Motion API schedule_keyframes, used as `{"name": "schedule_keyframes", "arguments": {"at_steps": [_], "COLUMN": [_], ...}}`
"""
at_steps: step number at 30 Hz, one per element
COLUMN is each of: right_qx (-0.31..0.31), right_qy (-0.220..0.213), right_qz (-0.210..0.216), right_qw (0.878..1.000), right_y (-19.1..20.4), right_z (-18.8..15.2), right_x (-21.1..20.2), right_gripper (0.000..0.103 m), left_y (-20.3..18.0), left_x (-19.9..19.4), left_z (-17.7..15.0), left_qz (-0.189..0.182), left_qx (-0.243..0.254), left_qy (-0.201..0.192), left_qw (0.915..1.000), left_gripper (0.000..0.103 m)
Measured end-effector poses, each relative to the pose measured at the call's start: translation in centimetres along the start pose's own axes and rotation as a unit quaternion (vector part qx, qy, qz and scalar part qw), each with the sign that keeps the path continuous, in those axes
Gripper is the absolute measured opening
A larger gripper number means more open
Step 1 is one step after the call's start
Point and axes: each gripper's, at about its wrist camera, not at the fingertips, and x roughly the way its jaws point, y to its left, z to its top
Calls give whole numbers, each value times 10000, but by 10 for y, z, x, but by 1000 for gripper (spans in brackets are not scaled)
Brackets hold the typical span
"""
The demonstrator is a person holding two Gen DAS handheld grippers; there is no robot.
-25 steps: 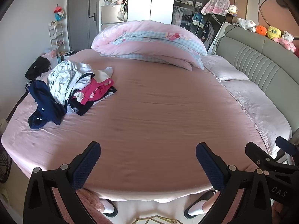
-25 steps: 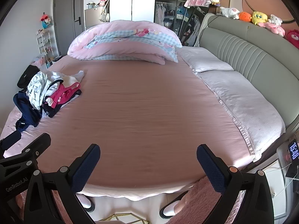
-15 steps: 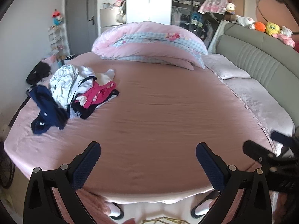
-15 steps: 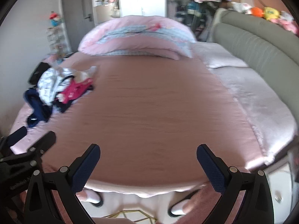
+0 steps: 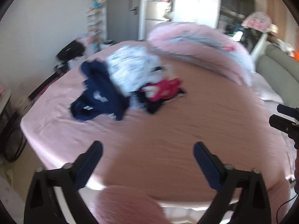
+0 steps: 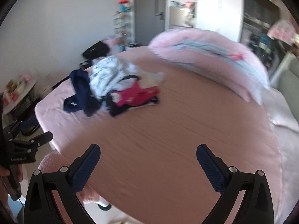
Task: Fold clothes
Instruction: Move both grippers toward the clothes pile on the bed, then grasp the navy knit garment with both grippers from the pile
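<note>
A heap of clothes lies on the pink bed: a navy garment, a white patterned one, a magenta one and a black one under it. The heap also shows in the right wrist view, with the navy garment and the magenta one. My left gripper is open and empty over the bed's front edge, short of the heap. My right gripper is open and empty over the bare sheet. Both views are motion-blurred.
A rolled pink duvet lies at the back of the bed. A grey headboard runs along the right. A black bag and a shelf stand by the left wall, a small round table beside the bed.
Both grippers have swung left and moved toward the heap, which now sits near the middle of each view. Both stay open and empty.
</note>
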Motion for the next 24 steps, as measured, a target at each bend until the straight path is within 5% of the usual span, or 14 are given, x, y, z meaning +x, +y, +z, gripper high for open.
{"name": "schedule_keyframes", "arguments": {"at_steps": [1,5,14,24], "right_qx": [-75,-297,-560,-653], "right_qy": [47,310,634,1097], "right_qz": [141,506,840,603], "right_qw": [9999,9978,9929,9900], "right_y": [15,62,163,224], "right_z": [7,22,63,67], "right_x": [18,77,199,326], "right_gripper": [76,56,56,62], "left_y": [11,68,165,211], "left_x": [7,48,148,228], "left_z": [1,7,16,28], "left_qz": [110,414,507,128], "left_qx": [-70,-498,-1088,-1255], "left_qy": [22,190,466,376], "left_qw": [9999,9977,9917,9913], "left_gripper": [75,47,46,55]}}
